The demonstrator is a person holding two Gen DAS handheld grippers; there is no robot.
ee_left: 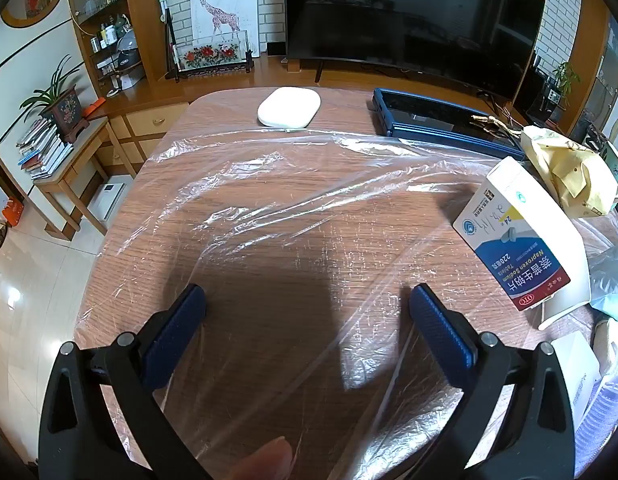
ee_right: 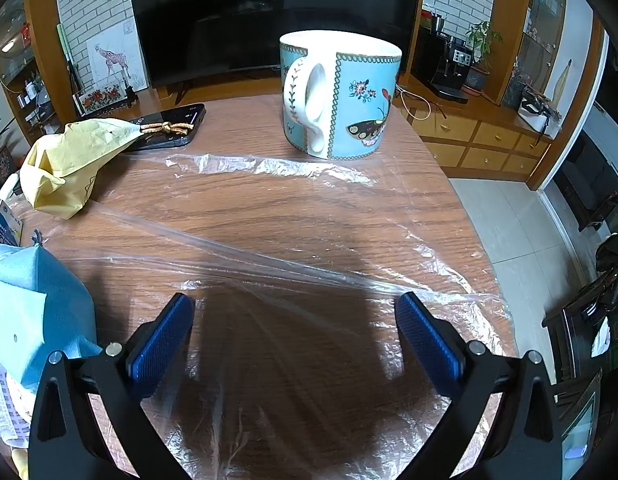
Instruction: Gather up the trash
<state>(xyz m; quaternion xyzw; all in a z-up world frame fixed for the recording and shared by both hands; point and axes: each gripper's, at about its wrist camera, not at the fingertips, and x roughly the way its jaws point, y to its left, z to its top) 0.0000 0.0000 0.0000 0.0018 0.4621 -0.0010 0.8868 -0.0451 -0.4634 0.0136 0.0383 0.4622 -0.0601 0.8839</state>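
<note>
A clear plastic sheet lies spread over the wooden table; it also shows in the right wrist view. My left gripper is open and empty, low over the sheet. A white-and-blue medicine box stands tilted to its right. A crumpled yellow paper bag lies behind the box and shows at the left in the right wrist view. Crumpled blue paper sits left of my right gripper, which is open and empty over the sheet.
A blue floral mug stands at the table's far side. A dark phone lies behind the yellow bag. A white oval pad and a dark blue tray sit at the far edge. A TV stands beyond.
</note>
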